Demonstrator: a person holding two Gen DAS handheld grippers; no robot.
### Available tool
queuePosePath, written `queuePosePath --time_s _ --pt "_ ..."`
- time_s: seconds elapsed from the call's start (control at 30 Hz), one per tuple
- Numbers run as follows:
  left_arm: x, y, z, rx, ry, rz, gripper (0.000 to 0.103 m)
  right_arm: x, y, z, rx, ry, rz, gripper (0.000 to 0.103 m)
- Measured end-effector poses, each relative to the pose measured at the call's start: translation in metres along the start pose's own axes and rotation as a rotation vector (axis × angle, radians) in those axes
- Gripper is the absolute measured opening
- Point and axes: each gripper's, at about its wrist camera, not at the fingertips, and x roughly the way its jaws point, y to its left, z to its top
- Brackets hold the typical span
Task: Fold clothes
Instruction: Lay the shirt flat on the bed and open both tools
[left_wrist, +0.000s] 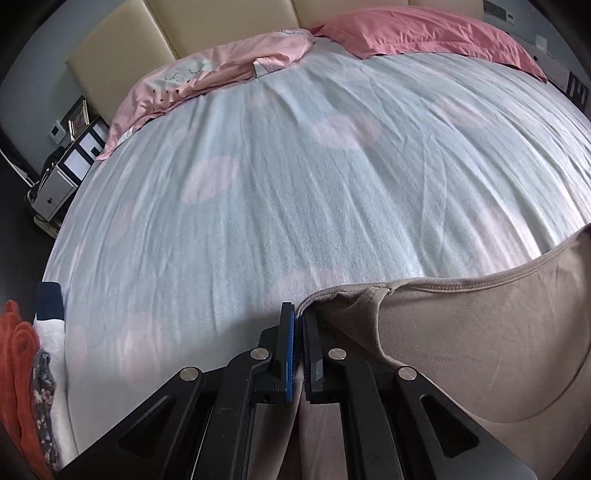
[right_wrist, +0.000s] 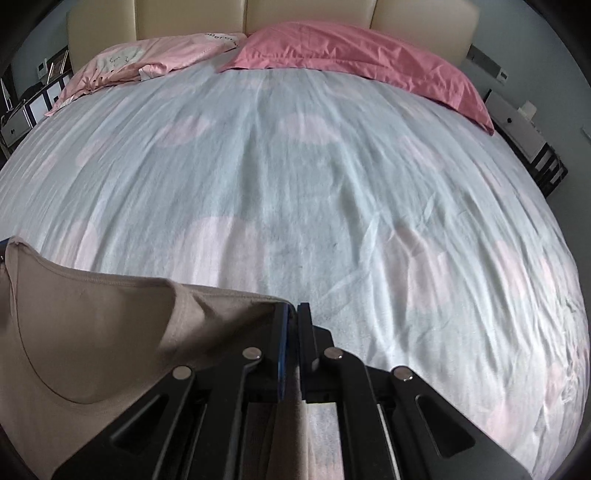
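Observation:
A beige garment with a stitched hem hangs stretched between my two grippers above the bed. My left gripper is shut on its left corner, the cloth pinched between the blue pad and the black finger. In the right wrist view the same beige garment spreads to the left, and my right gripper is shut on its right corner. The lower part of the garment is hidden below both views.
A wide bed with a pale blue sheet with pink patches fills both views. Two pink pillows lie at the headboard. A pile of clothes sits at the bed's left edge. Bedside units stand at both sides.

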Motion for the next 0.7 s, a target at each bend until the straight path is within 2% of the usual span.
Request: queuePosePath --time_s 0.03,0.1,0.17,0.23,0.27,0.33,0.47,0.57,0.7 --pt "0.004 -0.001 -0.001 0.004 0.004 0.004 0.007 0.001 -0.002 -0.001 0.013 -0.001 0.015 0.006" --pt "0.012 -0.004 -0.003 0.012 0.013 0.013 0.02 0.0 -0.007 0.0 0.028 0.011 0.042 0.007" --pt "0.016 -0.004 -0.005 0.017 0.019 0.018 0.043 -0.002 -0.011 0.002 0.041 0.033 0.07 0.015" --pt "0.005 0.005 -0.006 -0.01 0.023 -0.002 0.057 -0.006 -0.018 0.003 0.063 0.071 0.104 0.038" --pt "-0.001 0.012 -0.008 -0.032 0.025 -0.012 0.061 -0.009 -0.022 0.003 0.081 0.092 0.126 0.042" --pt "-0.016 0.024 -0.012 -0.072 0.037 -0.031 0.063 -0.021 -0.033 0.001 0.124 0.116 0.166 0.047" --pt "-0.058 0.045 -0.037 -0.136 0.05 -0.064 0.064 -0.058 -0.054 -0.012 0.219 0.126 0.236 0.047" --pt "-0.089 0.053 -0.07 -0.173 0.055 -0.085 0.064 -0.089 -0.062 -0.04 0.238 0.157 0.263 0.047" --pt "-0.124 0.056 -0.122 -0.229 0.068 -0.118 0.064 -0.125 -0.063 -0.099 0.211 0.221 0.25 0.044"
